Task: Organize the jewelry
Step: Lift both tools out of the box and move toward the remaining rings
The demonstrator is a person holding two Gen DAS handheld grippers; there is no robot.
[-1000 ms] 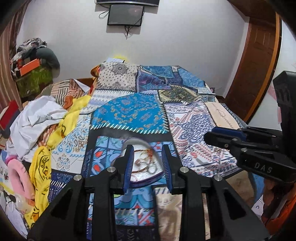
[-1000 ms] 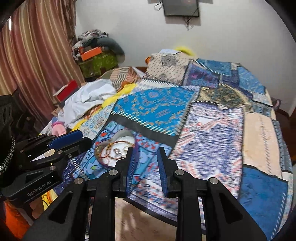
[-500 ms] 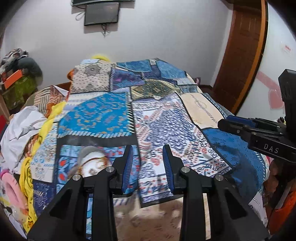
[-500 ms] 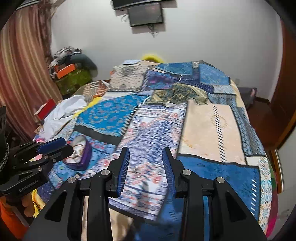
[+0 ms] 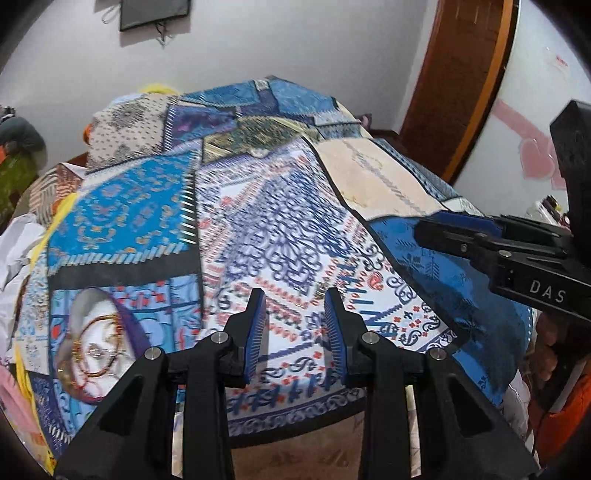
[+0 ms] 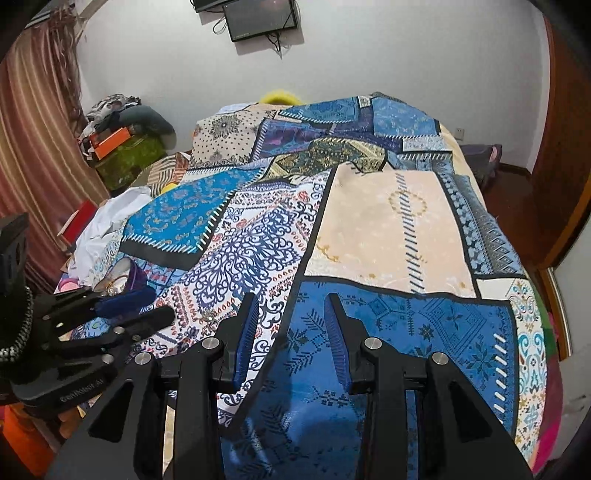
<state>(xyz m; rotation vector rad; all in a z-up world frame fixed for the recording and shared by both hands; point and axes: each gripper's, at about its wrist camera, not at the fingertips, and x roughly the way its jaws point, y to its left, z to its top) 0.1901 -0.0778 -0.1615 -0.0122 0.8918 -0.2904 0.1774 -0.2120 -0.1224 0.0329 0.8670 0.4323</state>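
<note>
Patchwork bedspread (image 5: pixel 280 229), woven blue/cream print, covers bed. Left wrist view: left tool (image 5: pixel 295 332) wide, holding nothing, ribbed blue pads; round purple-rimmed dish (image 5: pixel 98 332) lower left, thin gold bangles (image 5: pixel 98 345) lying flat inside. Right tool (image 5: pixel 458 236) at right edge, gap unclear. Right wrist view: right tool (image 6: pixel 290 339) wide, nothing held, over blue patch; dish (image 6: pixel 122 280) far left beyond left tool (image 6: pixel 133 306).

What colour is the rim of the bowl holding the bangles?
Purple, around a white inside; the bowl shows best in the left wrist view.

I count 2 grippers (image 5: pixel 295 328) (image 6: pixel 291 334), 1 bowl (image 5: pixel 74 314) w/ several bangles (image 5: pixel 98 347), 1 quilt (image 5: pixel 280 229), 1 TV (image 6: pixel 258 16).
</note>
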